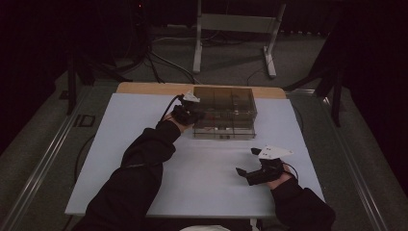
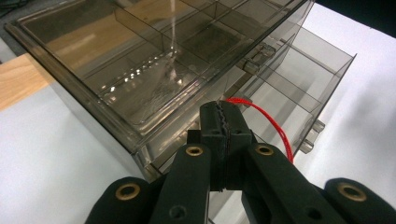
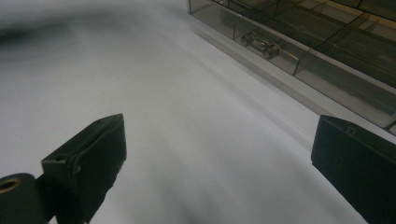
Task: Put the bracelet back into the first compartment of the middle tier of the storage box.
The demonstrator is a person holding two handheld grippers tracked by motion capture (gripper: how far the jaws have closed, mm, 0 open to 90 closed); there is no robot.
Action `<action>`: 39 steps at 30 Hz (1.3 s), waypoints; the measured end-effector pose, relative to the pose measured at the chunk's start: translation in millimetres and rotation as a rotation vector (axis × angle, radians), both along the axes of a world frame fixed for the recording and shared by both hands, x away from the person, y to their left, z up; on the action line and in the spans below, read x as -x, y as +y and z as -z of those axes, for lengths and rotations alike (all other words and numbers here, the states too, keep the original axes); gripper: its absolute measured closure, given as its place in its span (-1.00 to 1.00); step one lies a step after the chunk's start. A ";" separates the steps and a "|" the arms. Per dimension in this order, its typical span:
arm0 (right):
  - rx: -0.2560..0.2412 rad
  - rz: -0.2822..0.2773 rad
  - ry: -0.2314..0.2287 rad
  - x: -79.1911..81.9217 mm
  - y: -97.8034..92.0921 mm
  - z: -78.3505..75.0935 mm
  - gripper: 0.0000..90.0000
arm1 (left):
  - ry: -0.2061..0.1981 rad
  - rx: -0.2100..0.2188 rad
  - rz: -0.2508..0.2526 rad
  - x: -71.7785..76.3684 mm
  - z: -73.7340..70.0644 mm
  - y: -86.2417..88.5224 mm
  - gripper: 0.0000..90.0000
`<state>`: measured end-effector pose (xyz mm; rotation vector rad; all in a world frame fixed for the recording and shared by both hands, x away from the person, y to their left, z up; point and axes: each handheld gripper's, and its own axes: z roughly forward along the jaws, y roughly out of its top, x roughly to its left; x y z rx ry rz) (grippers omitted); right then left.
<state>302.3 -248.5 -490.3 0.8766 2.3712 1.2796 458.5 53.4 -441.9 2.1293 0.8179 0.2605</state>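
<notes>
1. The desk point(image 1: 144, 144), covered by a white sheet with a strip of bare wood showing at its far edge, carried everything I was working with; a person's dark-sleeved forearms came in over its near edge in the high view.

2. The smoked clear plastic drawer cabinet point(image 1: 224, 111) stood at the far middle of the desk, its top divided into compartments. Its lower drawer point(image 2: 299, 88) was pulled out toward the near side, with empty partitioned cells visible through the walls in the left gripper view.

3. My left gripper point(image 1: 188, 113) sat against the cabinet's left front corner. In the left gripper view its jaws were pressed together, toothed pads meeting, right at the edge of the open drawer.

4. My right gripper point(image 1: 249, 166) rested low over the white sheet at the near right, well apart from the cabinet. Its jaws stood wide apart with nothing between them, the bare sheet showing in the gap in the right gripper view.

5. A thin red cord point(image 2: 273, 122) was pinched in the left jaws; it arched out from their tips to the right and curved back down beside the gripper, just in front of the drawer.

6. A small clear knob point(image 3: 259, 45) on a drawer front showed in the right gripper view.
</notes>
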 end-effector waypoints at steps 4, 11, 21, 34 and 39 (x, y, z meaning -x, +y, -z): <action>0.000 -0.001 0.000 -0.1 -0.2 0.2 -0.92 | -0.011 -0.030 0.002 0.2 2.0 -3.7 1.00; -0.002 0.000 0.000 0.0 -0.9 0.3 -0.92 | 0.001 -0.055 -0.009 -0.9 8.2 -5.9 1.00; -0.005 0.002 -0.002 0.4 -1.4 -0.2 -0.92 | 0.006 -0.032 -0.020 3.7 3.7 -3.7 0.65; -0.002 0.002 -0.001 0.8 -1.1 -0.2 -0.92 | -0.015 -0.009 -0.041 15.6 -8.7 6.1 -0.05; -0.002 0.002 -0.003 1.0 -1.0 -0.4 -0.92 | -0.011 -0.015 -0.059 18.1 -7.3 11.8 -0.27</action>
